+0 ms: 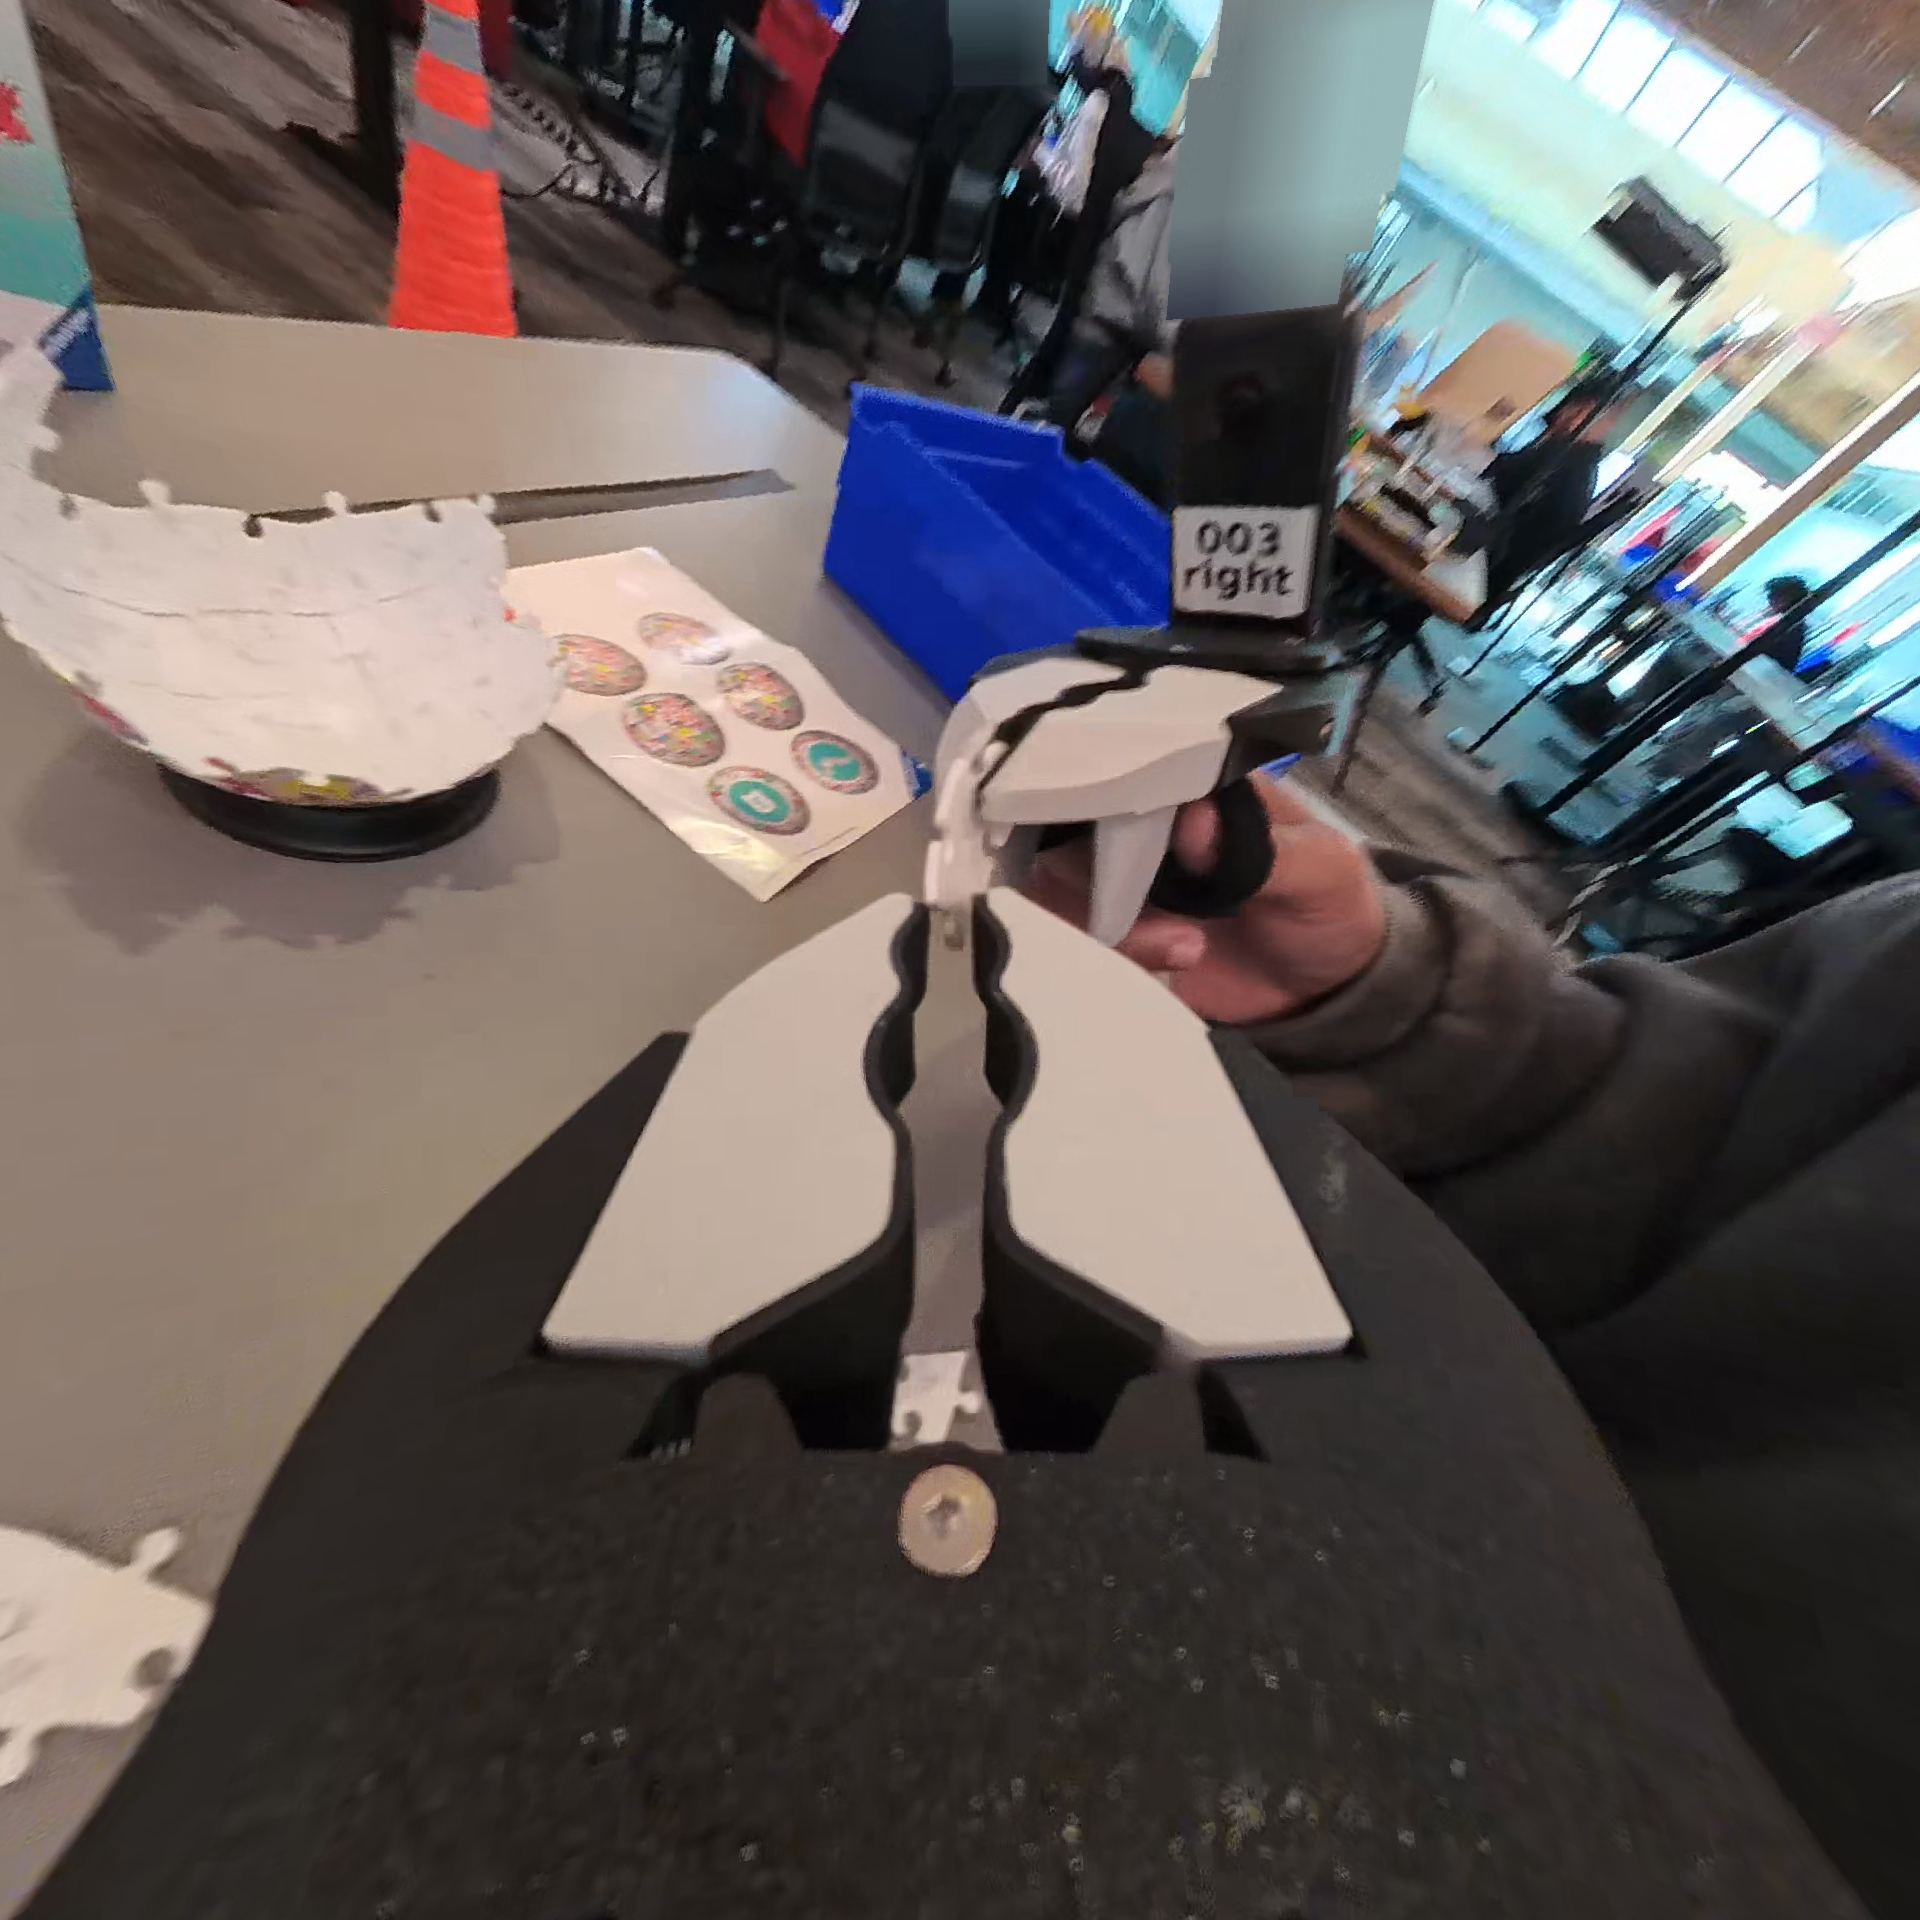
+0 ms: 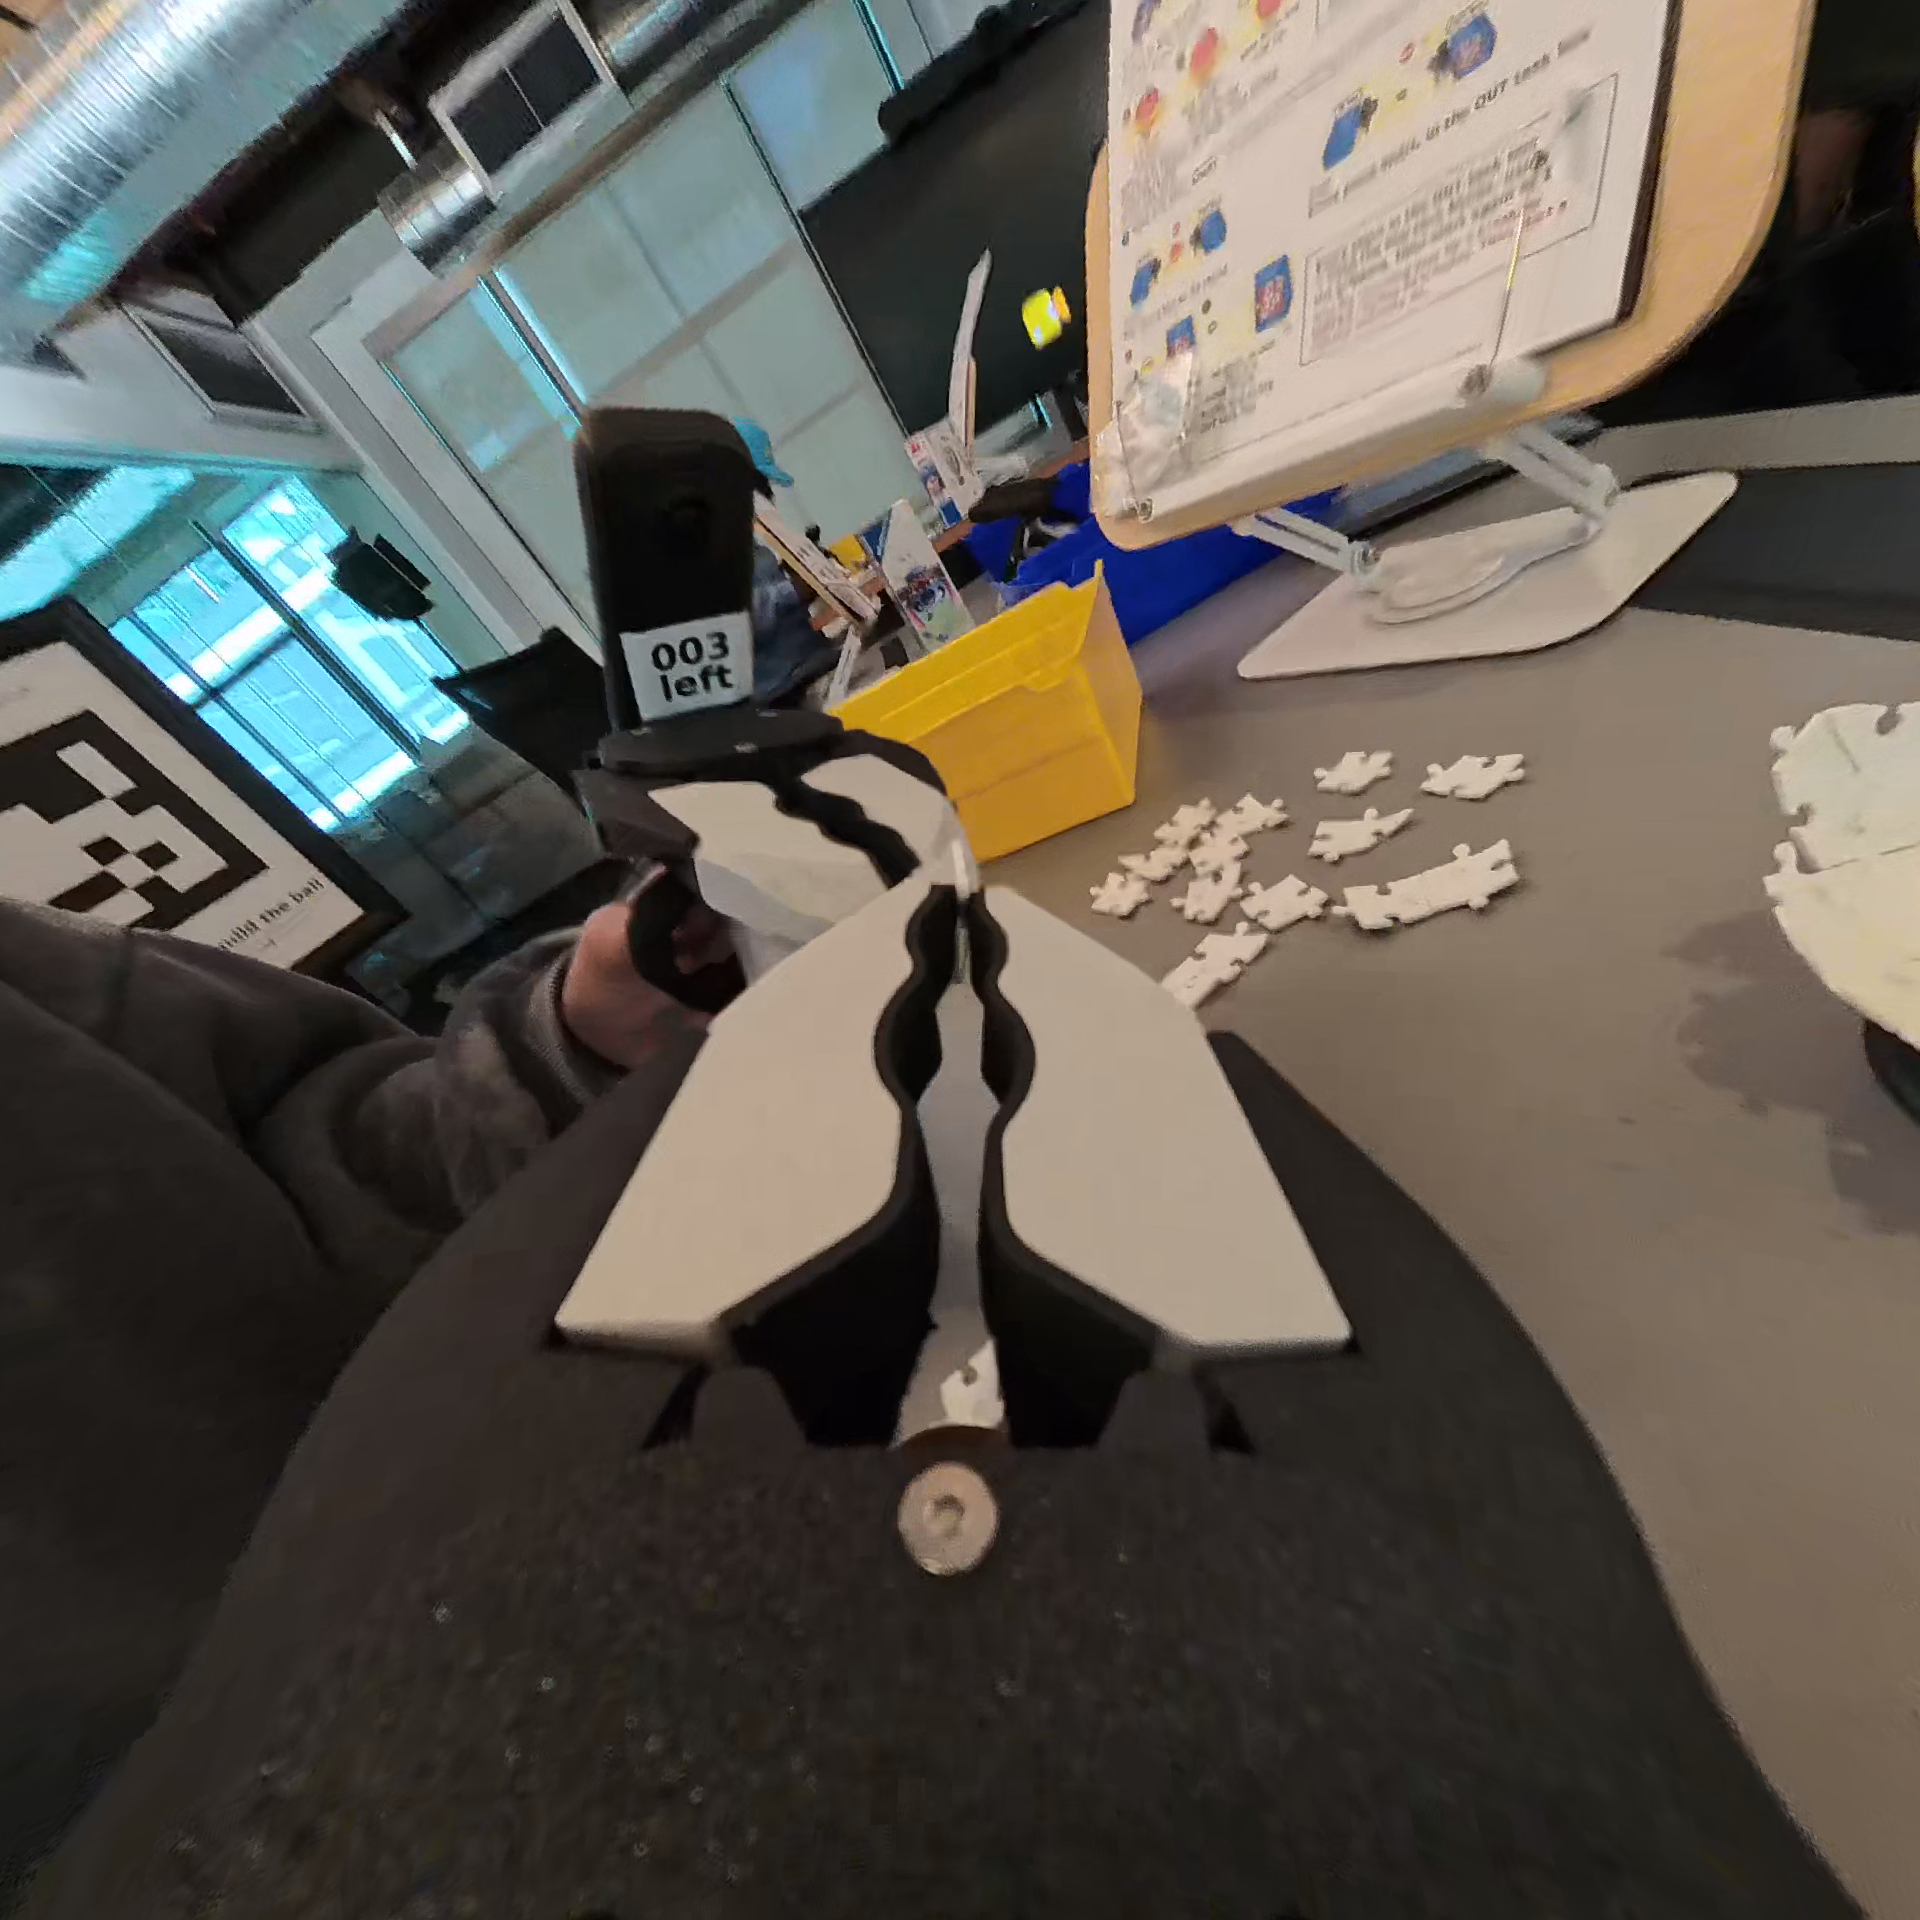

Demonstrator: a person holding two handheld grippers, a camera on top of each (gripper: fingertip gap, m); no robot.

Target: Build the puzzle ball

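The half-built puzzle ball is sitting on a stand, with the sticker sheet lying just right of it and the bin standing beyond.

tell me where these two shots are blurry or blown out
Left wrist view: the half-built puzzle ball is overexposed and soft, the windows at upper right are washed out, and the background is motion-smeared. Right wrist view: the instruction sheet is blurred, the loose puzzle pieces stay fairly crisp, and wide-angle distortion bends the table edges.

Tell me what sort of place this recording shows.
Probably a shared office or lab set up for recording: a grey table with storage bins, office chairs behind, and an orange traffic cone.
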